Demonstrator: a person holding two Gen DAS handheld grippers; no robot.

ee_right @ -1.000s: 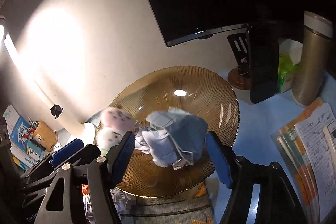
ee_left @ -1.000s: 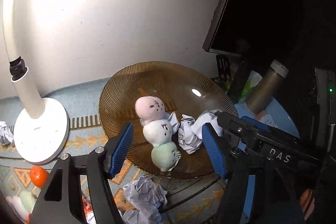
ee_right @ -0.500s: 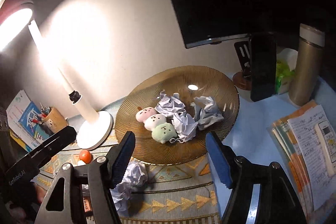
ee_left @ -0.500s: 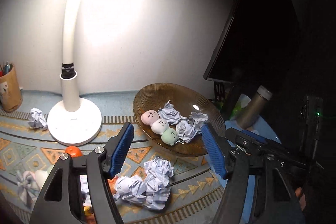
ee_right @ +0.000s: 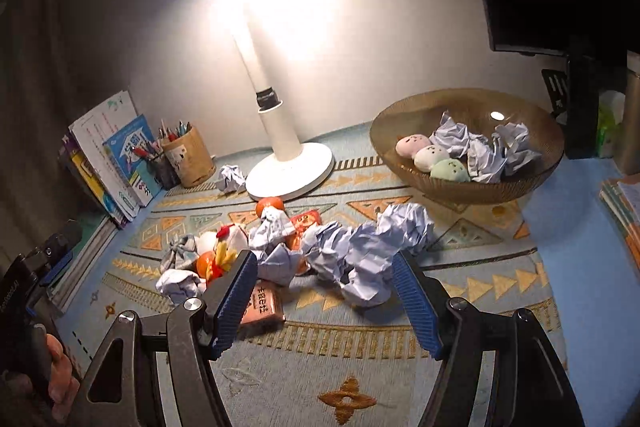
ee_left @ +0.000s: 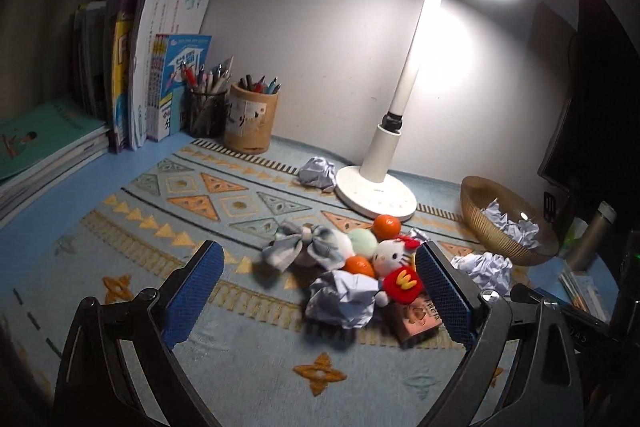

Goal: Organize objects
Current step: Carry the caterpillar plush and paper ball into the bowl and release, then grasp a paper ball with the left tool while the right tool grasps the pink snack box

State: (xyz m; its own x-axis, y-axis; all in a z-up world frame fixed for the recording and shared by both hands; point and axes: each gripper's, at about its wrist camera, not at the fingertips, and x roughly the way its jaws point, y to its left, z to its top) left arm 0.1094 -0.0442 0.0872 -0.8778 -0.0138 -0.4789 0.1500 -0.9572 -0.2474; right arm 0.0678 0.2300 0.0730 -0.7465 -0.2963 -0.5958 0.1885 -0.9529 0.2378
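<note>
Pale blue mat (ee_left: 120,235) with orange triangle bands; amber ribbed bowl (ee_right: 404,131) holding pink, white and green plushies (ee_right: 430,157); white lamp (ee_right: 288,163); orange tangerine (ee_left: 386,226); white crumpled paper (ee_right: 372,251); blue pads (ee_right: 416,303).

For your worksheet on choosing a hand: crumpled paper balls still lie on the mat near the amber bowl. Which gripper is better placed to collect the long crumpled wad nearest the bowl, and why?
Probably the right gripper: it stands open with the long crumpled wad just ahead between its fingers, and the amber bowl is close on that side. The left gripper, also open, faces the toy pile instead.
</note>
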